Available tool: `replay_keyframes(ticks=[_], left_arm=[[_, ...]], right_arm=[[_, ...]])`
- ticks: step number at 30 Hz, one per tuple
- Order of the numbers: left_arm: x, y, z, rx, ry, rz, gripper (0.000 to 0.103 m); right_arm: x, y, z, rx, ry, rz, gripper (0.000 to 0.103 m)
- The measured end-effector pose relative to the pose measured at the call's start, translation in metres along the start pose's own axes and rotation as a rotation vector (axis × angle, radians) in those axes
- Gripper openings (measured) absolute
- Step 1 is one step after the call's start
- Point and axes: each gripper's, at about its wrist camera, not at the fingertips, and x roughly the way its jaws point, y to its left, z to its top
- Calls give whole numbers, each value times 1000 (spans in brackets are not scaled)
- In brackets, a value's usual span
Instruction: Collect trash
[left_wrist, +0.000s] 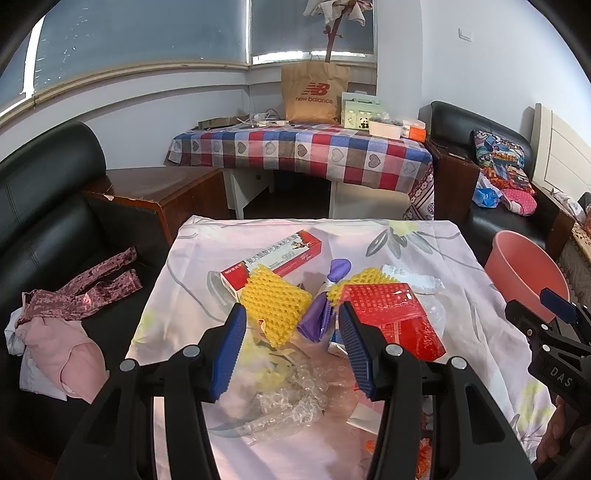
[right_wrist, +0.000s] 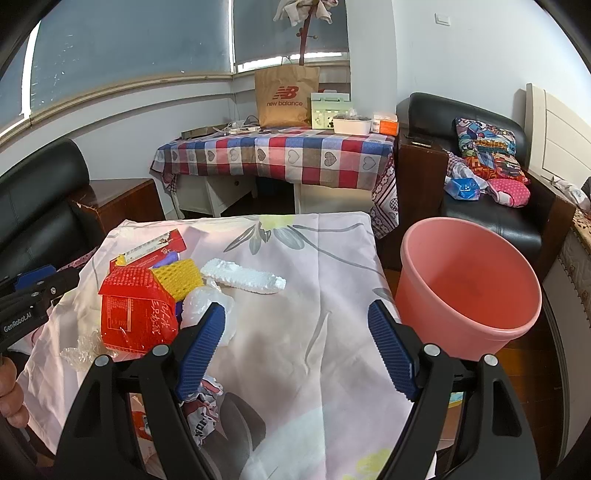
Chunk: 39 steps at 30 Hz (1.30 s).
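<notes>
Both our grippers hang with fingers spread, grasping nothing: the left gripper (left_wrist: 291, 314) just short of the yellow foam net (left_wrist: 275, 306) mid-counter, the right gripper (right_wrist: 295, 314) over bare cloth, the pink bin (right_wrist: 469, 284) off the counter's right edge.

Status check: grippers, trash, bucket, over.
Left gripper and right gripper open, empty. Yellow foam net, red foil packet on floral cloth. Pink plastic bucket unobstructed.
</notes>
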Motion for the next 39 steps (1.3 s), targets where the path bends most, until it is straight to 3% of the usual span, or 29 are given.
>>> replay_keyframes(ticks=[39], left_arm=[[-2, -1, -1, -4, -6, -2, 52]], right_arm=[[-5, 0, 4, 1, -8, -2, 80]])
